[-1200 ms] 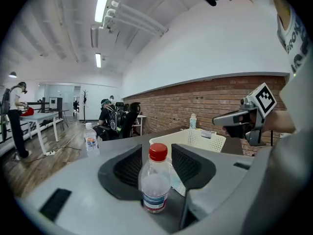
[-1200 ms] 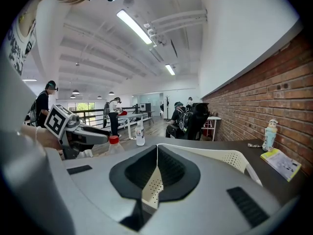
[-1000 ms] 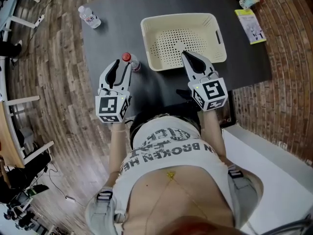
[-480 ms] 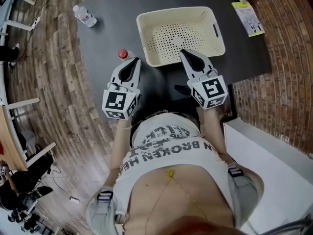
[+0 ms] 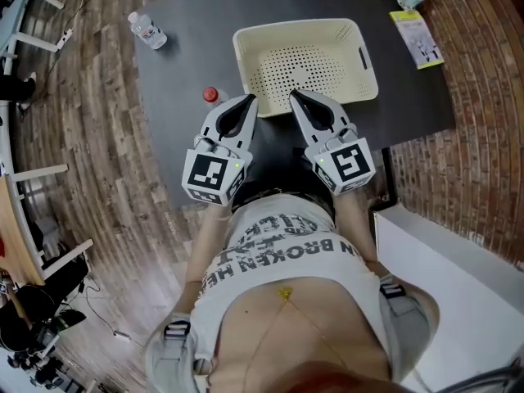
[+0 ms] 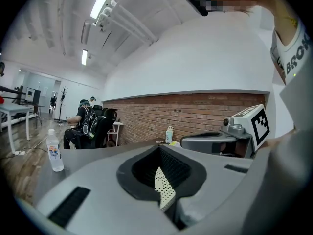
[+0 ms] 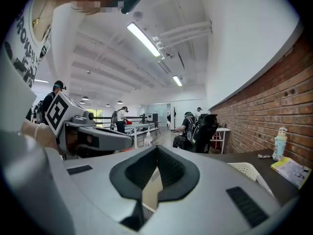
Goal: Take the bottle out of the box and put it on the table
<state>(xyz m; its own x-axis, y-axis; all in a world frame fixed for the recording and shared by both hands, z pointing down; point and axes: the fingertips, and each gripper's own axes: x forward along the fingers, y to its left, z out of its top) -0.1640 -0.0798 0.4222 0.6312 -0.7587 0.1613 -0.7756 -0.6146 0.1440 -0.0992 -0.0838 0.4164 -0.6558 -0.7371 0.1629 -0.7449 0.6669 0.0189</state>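
- Cream plastic box [image 5: 360, 51]: it sits on the dark table [image 5: 180, 64], straight ahead of your two grippers, with its perforated floor in plain sight.
- Bottle [image 5: 211, 97]: red-capped, it stands on the table outside the box, near the box's front left corner and just left of your left gripper.
- Left gripper [image 5: 250, 99]: the jaws are together with nothing clamped. The tips lie at the box's near rim.
- Right gripper [image 5: 293, 95]: the jaws are together and hold nothing. The tips lie at the same rim, near the left gripper's tips.
- Second bottle [image 5: 150, 31]: clear, it lies at the table's far left corner, well apart from both grippers.
- Leaflet [image 5: 417, 39]: yellow, it lies flat near the table's far right edge.
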